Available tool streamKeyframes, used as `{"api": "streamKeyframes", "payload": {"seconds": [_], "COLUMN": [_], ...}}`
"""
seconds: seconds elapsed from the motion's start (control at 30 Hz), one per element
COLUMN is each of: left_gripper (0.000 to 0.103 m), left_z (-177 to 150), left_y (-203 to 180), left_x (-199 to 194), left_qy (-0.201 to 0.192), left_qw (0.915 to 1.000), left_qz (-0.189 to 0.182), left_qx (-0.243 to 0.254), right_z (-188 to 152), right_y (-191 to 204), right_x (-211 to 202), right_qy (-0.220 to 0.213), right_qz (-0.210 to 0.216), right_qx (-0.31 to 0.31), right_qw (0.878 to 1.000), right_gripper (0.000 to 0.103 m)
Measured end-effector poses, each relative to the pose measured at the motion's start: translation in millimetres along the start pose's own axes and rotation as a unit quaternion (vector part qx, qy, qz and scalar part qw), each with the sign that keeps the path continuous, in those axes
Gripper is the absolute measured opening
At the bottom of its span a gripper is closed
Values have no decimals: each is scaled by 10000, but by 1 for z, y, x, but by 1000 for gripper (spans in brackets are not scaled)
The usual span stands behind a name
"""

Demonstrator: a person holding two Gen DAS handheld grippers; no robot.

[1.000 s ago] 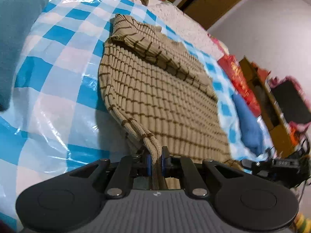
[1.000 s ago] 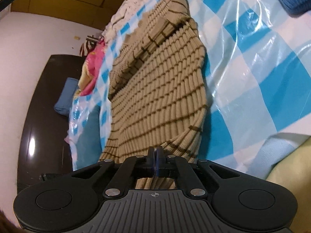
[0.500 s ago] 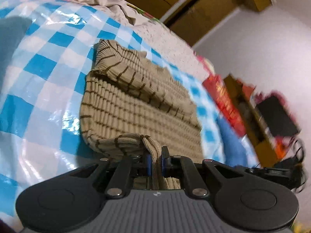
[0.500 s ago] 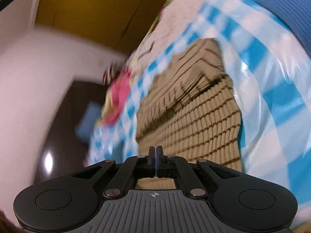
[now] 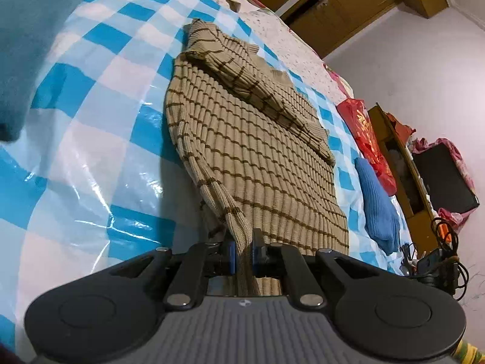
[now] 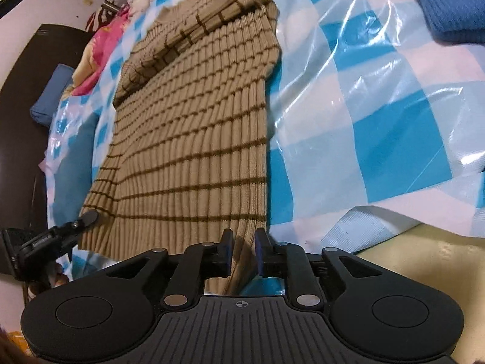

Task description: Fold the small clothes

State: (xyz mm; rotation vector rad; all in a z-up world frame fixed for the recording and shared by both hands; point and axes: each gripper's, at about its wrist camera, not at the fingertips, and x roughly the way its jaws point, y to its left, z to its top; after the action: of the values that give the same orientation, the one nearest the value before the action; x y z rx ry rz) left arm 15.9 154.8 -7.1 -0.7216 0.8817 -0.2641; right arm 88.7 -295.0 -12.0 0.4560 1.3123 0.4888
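A beige knit sweater with thin brown stripes [image 5: 260,151] lies spread on a blue-and-white checked plastic sheet [image 5: 91,139], with one sleeve folded across its chest. My left gripper [image 5: 242,244] is shut on the near left hem corner, and the fabric bunches up into its jaws. In the right wrist view the sweater [image 6: 194,115] stretches away from my right gripper [image 6: 244,248], whose jaws stand slightly apart with the right hem corner lying between them. The left gripper [image 6: 88,217] shows at the hem's other corner.
A teal folded garment [image 5: 27,45] lies at the left, a blue knit garment [image 5: 379,209] at the right and in the right wrist view [image 6: 448,0]. A red bag [image 5: 366,133], a wooden shelf [image 5: 403,176] and cables [image 5: 442,261] stand beyond the bed edge. A pink cloth [image 6: 100,51] lies far back.
The lifted hem has come back down and the sweater lies flat and stretched out again. My right gripper's jaws, tight before, have parted slightly around the hem.
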Motion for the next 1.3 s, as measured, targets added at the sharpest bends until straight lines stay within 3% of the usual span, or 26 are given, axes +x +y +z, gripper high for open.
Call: {"api": "streamKeyframes", "payload": {"seconds": [0.2,0.33,0.47,0.6,0.73,0.97,1.03,1.17,1.23,1.3], "left_gripper": [20,20,19,19,19,19,19,19,19,19], "left_z": [-5,-7,-2,28,81,194,215,219,206,190], "left_y": [9,17,20,17,9,0,4,21,29,38], "left_x": [-1,-3,-7,-6,7,66,89,116,119,117], "left_qy": [84,116,-91,-600,-1043,-1440,-1468,-1220,-1100,-1004], "left_qw": [9996,9993,9973,9867,9811,9791,9824,9872,9886,9884], "left_qz": [260,354,-411,-1201,-1423,-1335,-1046,-829,-833,-870], "left_qx": [34,-103,-603,-912,-796,-531,-486,-598,-597,-738], "right_z": [2,-2,-4,6,39,142,173,216,212,198], "right_y": [-7,-10,-11,3,21,37,31,30,29,36], "right_x": [25,17,5,-10,-24,-26,-19,2,6,7], "right_qy": [100,18,-188,-703,-1306,-2402,-2568,-2691,-2347,-2252], "right_qz": [474,612,1194,2086,2608,2472,2336,1687,1826,1256], "right_qx": [360,436,924,1260,1234,1071,1129,970,596,-12], "right_qw": [9982,9972,9884,9673,9485,9326,9310,9433,9529,9662], "right_gripper": [18,8,6,6,6,1,1,4,7,10]}}
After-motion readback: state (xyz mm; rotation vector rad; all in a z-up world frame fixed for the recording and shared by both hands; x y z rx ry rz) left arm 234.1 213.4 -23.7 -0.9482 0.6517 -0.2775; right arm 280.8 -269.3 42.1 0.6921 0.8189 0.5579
